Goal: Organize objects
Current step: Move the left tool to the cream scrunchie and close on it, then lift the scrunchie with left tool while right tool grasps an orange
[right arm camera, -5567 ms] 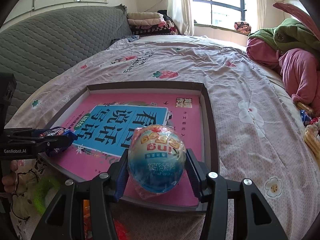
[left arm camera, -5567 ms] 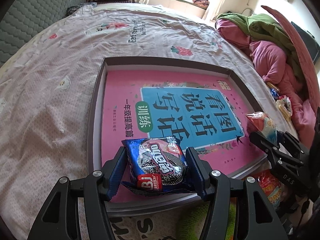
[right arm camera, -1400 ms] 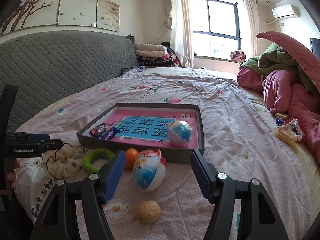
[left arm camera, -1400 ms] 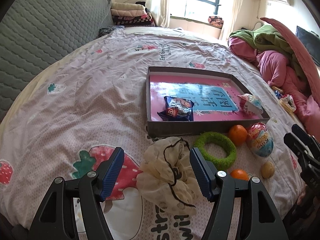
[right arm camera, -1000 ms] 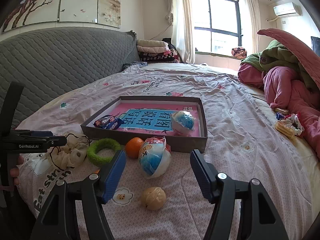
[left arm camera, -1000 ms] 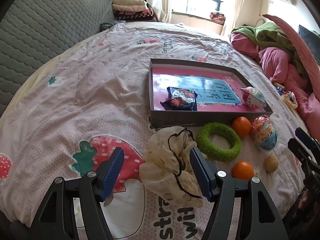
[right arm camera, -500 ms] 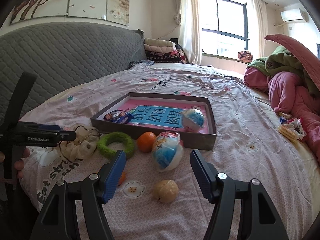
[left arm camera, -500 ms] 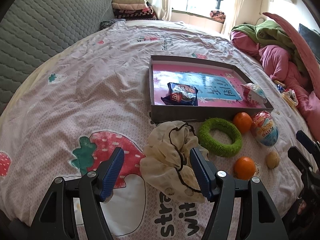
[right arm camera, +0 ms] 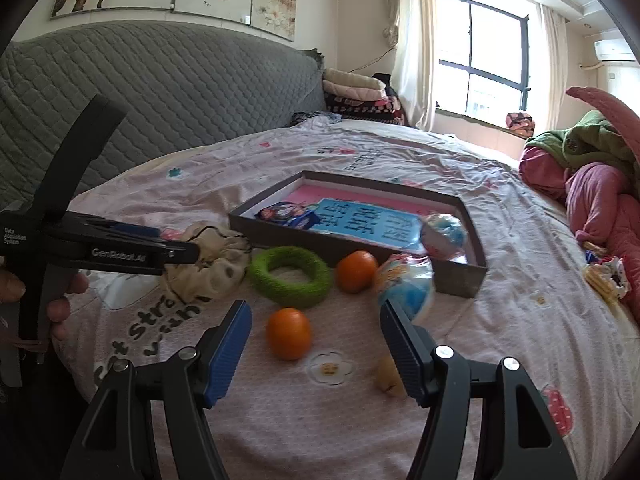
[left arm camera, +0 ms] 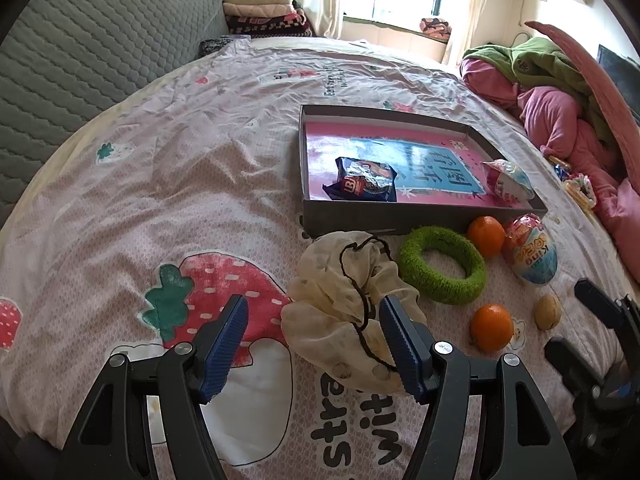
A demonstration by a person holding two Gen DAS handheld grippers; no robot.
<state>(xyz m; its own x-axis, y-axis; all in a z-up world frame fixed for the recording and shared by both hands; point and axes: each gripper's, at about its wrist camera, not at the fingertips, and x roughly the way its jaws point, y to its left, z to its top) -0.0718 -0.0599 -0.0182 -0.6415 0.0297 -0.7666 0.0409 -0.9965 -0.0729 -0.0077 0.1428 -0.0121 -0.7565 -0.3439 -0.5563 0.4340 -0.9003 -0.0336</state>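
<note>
Your right gripper [right arm camera: 316, 344] has swung from the egg toy [right arm camera: 408, 284] toward the near orange [right arm camera: 289, 339], spread wide | left gripper [left arm camera: 314, 346] spread, cream scrunchie [left arm camera: 348, 312] between its fingers, just before the tray [left arm camera: 360, 216] | side reads "GenRobot.AI"

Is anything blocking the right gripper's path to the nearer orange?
Nothing visible does. The right gripper is open, and the nearer orange lies on bare bedsheet between its fingers' line; the walnut sits aside.
</note>
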